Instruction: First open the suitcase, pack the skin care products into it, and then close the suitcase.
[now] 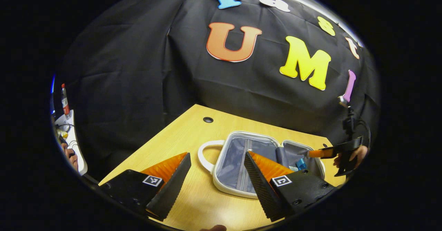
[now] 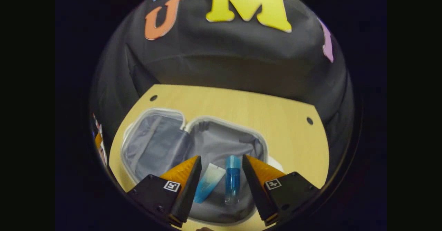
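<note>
Grey fabric lines both halves of the small white-rimmed suitcase, which lies fully open and flat on the wooden desk. Inside the half nearer the right claw lie two skin care products side by side: a blue-and-white tube and, just beside it, a slim blue bottle. Neither is touched by the claw; its fingers stand apart above them, one to each side, holding nothing.

In the left gripper view the suitcase sits ahead of the left claw, whose fingers are also spread wide and empty, hanging above the desk near the case's white carry handle. Beyond the suitcase, at its far side, the right claw reaches over the open half, with a hand behind it.

Judging by this, opening is done and at least two items are packed; I see no further products on the desk around the suitcase, so the packing step looks finished or nearly so. Closing would then be in hand. That calls for one claw to take the rim of one half of the suitcase and fold it over the hinge, while the other steadies the case. The tube and bottle lie loose, so they may slide as the half swings over.
</note>
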`<state>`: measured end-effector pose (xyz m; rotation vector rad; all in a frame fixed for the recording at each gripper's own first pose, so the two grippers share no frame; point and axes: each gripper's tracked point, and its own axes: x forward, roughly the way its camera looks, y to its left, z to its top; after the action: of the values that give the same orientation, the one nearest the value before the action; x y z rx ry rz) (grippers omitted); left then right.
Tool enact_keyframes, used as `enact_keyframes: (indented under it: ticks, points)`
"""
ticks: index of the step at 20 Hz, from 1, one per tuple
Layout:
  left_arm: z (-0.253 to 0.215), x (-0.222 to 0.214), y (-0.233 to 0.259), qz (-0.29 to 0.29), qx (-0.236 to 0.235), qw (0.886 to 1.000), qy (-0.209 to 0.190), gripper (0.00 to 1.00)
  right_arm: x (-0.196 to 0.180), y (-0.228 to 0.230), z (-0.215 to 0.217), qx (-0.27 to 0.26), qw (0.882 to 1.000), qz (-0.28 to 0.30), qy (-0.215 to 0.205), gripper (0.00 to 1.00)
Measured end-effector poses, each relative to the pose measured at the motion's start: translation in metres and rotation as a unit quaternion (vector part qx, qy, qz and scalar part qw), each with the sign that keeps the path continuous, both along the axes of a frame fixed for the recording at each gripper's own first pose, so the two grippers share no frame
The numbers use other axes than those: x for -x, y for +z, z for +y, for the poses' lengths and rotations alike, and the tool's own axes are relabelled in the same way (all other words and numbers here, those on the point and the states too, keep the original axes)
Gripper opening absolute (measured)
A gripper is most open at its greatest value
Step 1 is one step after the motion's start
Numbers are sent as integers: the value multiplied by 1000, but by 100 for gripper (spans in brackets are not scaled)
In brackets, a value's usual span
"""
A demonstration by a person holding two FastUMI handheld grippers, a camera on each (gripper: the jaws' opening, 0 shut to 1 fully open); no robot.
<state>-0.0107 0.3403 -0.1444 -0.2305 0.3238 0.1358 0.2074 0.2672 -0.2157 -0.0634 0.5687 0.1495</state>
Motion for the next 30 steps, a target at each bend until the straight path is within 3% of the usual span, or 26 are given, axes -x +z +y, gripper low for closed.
enact_keyframes:
  ticks: [4,7,11,15,18,20,21,22,24,30]
  points:
    - [23,-24,-24,17,77,997,2,99,40,87,2,14,995,-93,39,78]
    - [29,-48,-54,34,177,984,11,98,74,143,-12,32,986,-160,43,80]
    - [43,-69,-101,72,301,951,24,98,127,172,-39,31,984,-174,38,80]
    - [38,-86,-122,72,408,910,24,94,169,195,-89,46,977,-208,-7,80]
    - [41,-93,-126,59,463,884,40,70,188,206,-124,48,971,-227,-51,79]
    - [38,-94,-126,57,476,876,43,42,198,209,-147,45,968,-233,-82,77]
    - [35,-96,-124,57,480,875,37,28,203,211,-156,39,966,-236,-96,79]
    - [33,-96,-124,60,477,876,35,30,206,211,-166,35,965,-237,-110,80]
    - [32,-97,-119,64,464,883,34,14,212,212,-180,31,962,-241,-125,80]
    - [26,-93,-85,89,376,922,28,4,224,219,-216,19,953,-265,-148,77]
